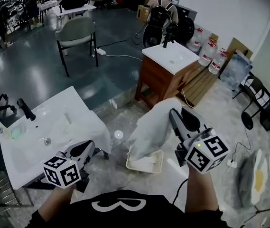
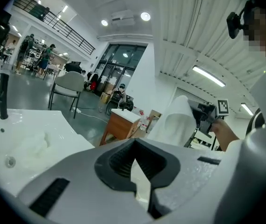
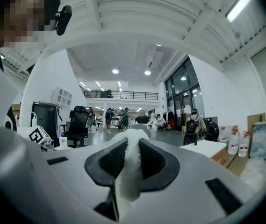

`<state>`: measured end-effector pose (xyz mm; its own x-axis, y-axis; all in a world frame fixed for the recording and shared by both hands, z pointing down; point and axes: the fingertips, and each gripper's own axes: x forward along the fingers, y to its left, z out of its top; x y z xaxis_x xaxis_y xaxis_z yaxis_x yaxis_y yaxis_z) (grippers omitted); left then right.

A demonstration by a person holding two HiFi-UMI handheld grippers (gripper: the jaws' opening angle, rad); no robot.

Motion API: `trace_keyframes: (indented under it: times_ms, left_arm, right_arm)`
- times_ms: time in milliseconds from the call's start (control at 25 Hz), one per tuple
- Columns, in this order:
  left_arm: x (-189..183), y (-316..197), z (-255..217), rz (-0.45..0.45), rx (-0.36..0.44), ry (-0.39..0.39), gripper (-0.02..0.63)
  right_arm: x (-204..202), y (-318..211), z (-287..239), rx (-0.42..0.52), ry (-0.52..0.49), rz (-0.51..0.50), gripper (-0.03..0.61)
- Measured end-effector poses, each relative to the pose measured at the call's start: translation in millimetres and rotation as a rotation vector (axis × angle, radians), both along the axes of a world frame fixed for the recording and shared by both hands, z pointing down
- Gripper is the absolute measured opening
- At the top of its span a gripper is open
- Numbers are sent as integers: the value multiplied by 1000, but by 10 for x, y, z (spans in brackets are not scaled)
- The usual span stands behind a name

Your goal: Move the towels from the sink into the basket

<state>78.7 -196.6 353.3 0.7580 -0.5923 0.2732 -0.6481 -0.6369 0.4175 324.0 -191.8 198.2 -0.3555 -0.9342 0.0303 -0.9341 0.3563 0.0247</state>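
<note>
A white towel [image 1: 153, 125] hangs from my right gripper [image 1: 172, 113], which is shut on its top edge. The towel's lower end dangles over a cream basket [image 1: 157, 167] on the floor. In the right gripper view the towel's fluffy fold [image 3: 125, 171] is pinched between the dark pads [image 3: 107, 162]. My left gripper [image 1: 88, 146] hovers at the front right corner of the white sink [image 1: 78, 106], its jaws together with nothing in them. The left gripper view shows a pale crumpled towel [image 2: 34, 146] lying in the basin, and the hanging towel [image 2: 179, 120] off to the right.
The sink carries a black tap [image 1: 25, 109] and a soap dish [image 1: 17, 133] at its left. A wooden vanity with a white top [image 1: 168, 70] stands behind the basket. A grey chair [image 1: 77, 34], water bottles [image 1: 210, 56] and floor cables lie farther off.
</note>
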Motion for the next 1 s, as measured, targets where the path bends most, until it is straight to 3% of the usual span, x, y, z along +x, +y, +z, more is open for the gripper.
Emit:
trace_keyframes:
  times_ms: [520,1000]
  left_arm:
    - [1070,-300,685,93,-124,-60,5]
    - [1315,-443,1333,58,-220,-83,5]
  right_arm:
    - [1211,-216,2393,-455,-79,171,71]
    - [1724,-318,4613,-840,-60,224,72]
